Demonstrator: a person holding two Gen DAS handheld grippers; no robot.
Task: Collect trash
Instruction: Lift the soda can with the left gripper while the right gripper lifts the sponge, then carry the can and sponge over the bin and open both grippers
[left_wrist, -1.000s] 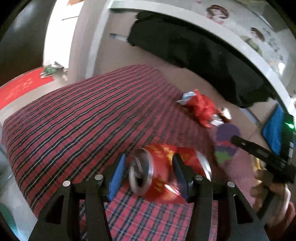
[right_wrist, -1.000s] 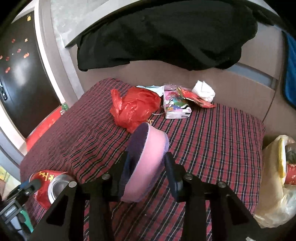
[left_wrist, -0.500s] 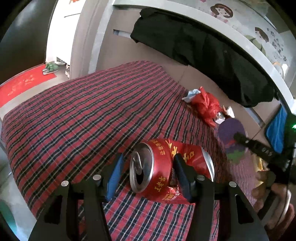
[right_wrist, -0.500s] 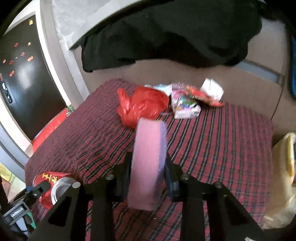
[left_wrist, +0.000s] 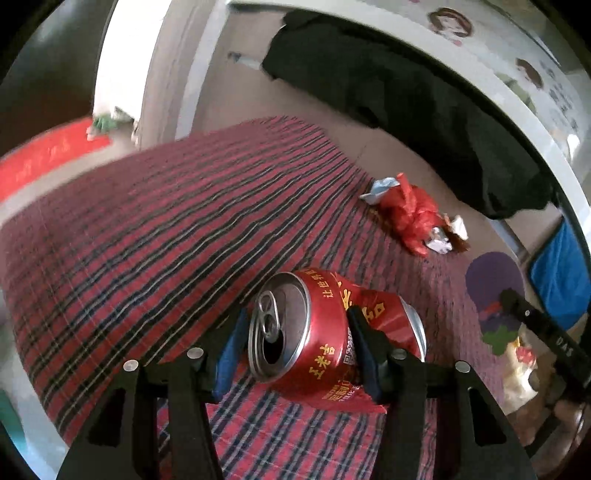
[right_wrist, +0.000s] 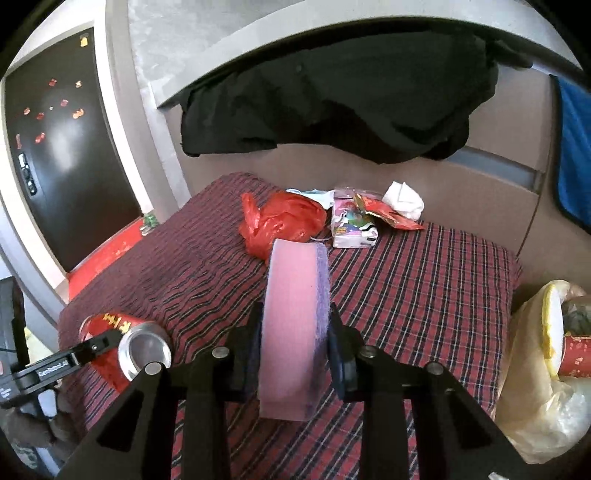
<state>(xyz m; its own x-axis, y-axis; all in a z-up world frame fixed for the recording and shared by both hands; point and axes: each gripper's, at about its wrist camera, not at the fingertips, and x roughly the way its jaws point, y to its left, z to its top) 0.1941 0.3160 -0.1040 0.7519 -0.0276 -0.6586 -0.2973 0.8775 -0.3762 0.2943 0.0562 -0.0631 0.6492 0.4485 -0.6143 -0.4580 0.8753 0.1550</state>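
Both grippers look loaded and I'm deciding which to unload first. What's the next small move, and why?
Probably carry the right gripper toward the yellowish trash bag on its right and release there. Its fingers already clamp the pink sponge upright above the plaid cover, and the bag's mouth gapes close by. The left gripper holds the dented red can, farther from the bag.

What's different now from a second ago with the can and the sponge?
The pink-and-purple sponge turned in the right gripper: its purple face, first towards the camera, now sits edge-on, on the right. The left gripper kept its hold on the dented red drink can, only shifting a little. The red plastic bag and wrappers stayed on the checked cloth.
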